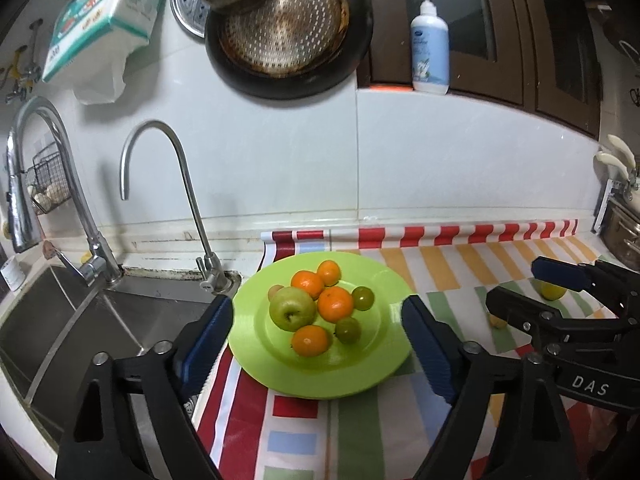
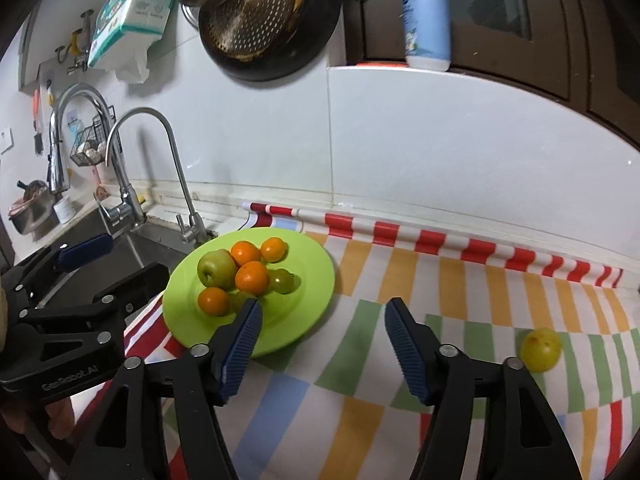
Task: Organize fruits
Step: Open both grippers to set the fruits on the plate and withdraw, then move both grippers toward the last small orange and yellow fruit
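Note:
A lime green plate (image 1: 372, 344) (image 2: 304, 280) on the striped cloth holds a green apple (image 1: 292, 307) (image 2: 216, 269), several oranges (image 1: 335, 303) (image 2: 251, 277) and small green fruits (image 1: 362, 298). My left gripper (image 1: 318, 344) is open and empty, its jaws either side of the plate's near half. My right gripper (image 2: 322, 344) is open and empty above the cloth, right of the plate; it also shows in the left wrist view (image 1: 524, 288). A yellow-green fruit (image 2: 541, 350) (image 1: 553, 292) lies on the cloth at the right. A small yellowish fruit (image 1: 497, 321) lies by the right gripper.
A steel sink (image 1: 72, 328) with two faucets (image 1: 180, 200) lies left of the plate. The tiled wall behind carries a hanging pan (image 1: 288, 36) and a tissue pack (image 1: 104, 16). A lotion bottle (image 1: 430, 44) stands on the ledge. A pot (image 1: 624, 232) sits at the far right.

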Available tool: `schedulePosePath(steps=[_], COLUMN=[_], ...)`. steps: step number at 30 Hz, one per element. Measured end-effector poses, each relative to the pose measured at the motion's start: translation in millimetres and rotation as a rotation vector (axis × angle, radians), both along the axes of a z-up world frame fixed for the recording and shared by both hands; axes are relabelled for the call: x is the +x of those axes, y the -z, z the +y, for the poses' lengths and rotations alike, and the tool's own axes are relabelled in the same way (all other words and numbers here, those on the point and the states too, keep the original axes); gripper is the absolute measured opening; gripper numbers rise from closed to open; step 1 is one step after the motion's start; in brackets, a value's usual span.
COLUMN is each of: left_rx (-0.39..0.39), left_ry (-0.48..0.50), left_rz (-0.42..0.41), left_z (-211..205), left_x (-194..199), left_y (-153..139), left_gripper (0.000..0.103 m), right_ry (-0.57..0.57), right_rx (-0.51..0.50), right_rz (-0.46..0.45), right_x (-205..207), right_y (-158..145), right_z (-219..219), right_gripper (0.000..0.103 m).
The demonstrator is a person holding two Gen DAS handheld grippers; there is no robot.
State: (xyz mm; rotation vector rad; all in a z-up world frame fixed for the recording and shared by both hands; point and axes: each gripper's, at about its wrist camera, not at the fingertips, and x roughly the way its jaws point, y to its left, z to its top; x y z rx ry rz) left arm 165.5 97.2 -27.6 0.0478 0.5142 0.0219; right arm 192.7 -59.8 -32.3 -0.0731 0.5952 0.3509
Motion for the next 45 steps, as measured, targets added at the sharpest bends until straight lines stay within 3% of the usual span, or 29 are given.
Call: schedulePosePath(steps=[5,10,28,45], left_rx=[0.006,0.009,-0.026,-0.019], left_ry=[0.009,0.018,0.050,0.121], left_rz=[-0.043,-0.063,-0.058,0.001], left_z=[-14,-28,-75,-127], left_x=[-19,-31,-53,-37], left_y=[-11,-19,-31,-17], left_gripper=[0.100,0.102,0.103,0.103], right_ry=[0.038,0.075,0.175,0.225], right_rx=[0.001,0.004,-0.006,-0.018], right_rz=[-0.030,-0.053,-0.123,-0.081], right_x=[-20,-38,-73,-67], right_y=[-10,-18,-38,-26], right_z=[-18,-35,-92,-141], right_gripper=[0.073,0.076,0.081,0.081])
